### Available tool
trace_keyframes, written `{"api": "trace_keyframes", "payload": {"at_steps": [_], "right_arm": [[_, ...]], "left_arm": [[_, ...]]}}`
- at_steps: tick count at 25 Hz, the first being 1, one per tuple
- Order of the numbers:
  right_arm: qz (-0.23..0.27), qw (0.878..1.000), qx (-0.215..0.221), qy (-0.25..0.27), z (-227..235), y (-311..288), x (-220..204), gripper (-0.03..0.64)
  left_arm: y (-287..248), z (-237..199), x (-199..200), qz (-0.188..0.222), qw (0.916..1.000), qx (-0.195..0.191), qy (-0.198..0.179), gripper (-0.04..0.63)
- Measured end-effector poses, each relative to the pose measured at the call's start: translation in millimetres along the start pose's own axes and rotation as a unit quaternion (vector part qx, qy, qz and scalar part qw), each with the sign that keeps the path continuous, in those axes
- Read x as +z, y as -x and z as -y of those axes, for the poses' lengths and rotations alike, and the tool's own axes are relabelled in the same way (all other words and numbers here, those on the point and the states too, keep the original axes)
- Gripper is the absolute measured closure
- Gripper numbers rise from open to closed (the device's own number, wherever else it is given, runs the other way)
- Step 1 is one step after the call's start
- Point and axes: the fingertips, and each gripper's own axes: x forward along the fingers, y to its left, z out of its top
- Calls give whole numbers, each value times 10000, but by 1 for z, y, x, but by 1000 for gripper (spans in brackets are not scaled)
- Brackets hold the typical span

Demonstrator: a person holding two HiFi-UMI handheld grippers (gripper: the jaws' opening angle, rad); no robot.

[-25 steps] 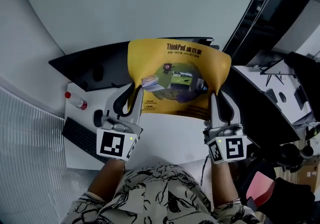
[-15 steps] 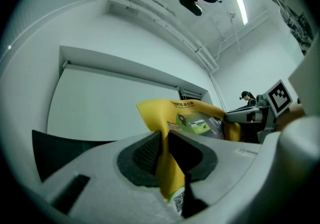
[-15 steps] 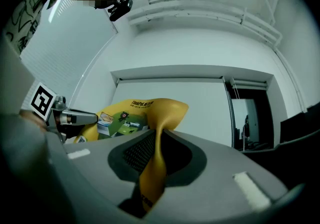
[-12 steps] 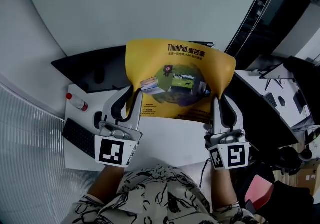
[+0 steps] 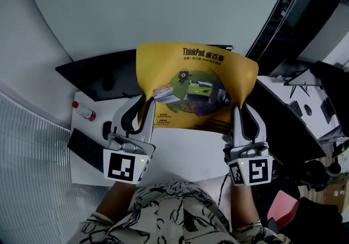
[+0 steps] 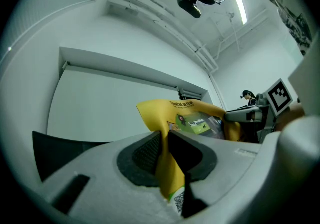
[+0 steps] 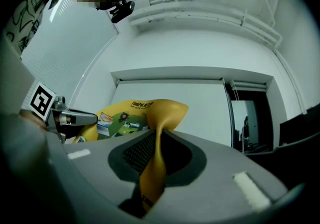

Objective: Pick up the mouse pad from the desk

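Observation:
A yellow mouse pad (image 5: 193, 87) with printed pictures hangs in the air above the white desk (image 5: 180, 150), its far edge curling up. My left gripper (image 5: 144, 101) is shut on the pad's near left corner, and the pad (image 6: 167, 168) runs pinched between its dark pads. My right gripper (image 5: 236, 108) is shut on the near right corner; the yellow sheet (image 7: 152, 173) shows squeezed between its jaws. Both grippers point a little upward, side by side.
A black monitor (image 5: 103, 77) lies behind the pad at the left. A keyboard (image 5: 87, 150), a dark mouse (image 5: 107, 128) and a red-capped bottle (image 5: 83, 110) sit at the desk's left end. Dark equipment (image 5: 305, 112) crowds the right side.
Both grippers have lifted the mouse pad slightly higher off the desk. The grips have not changed.

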Motion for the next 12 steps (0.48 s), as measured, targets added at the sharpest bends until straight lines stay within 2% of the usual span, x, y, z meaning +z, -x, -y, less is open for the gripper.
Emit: {"api": "trace_keyframes", "payload": {"at_steps": [12], "right_arm": [[52,9999,61,66,2,-3,-1,565]], "left_arm": [[-1,2,-4,22,10000,72,-2,528]]}}
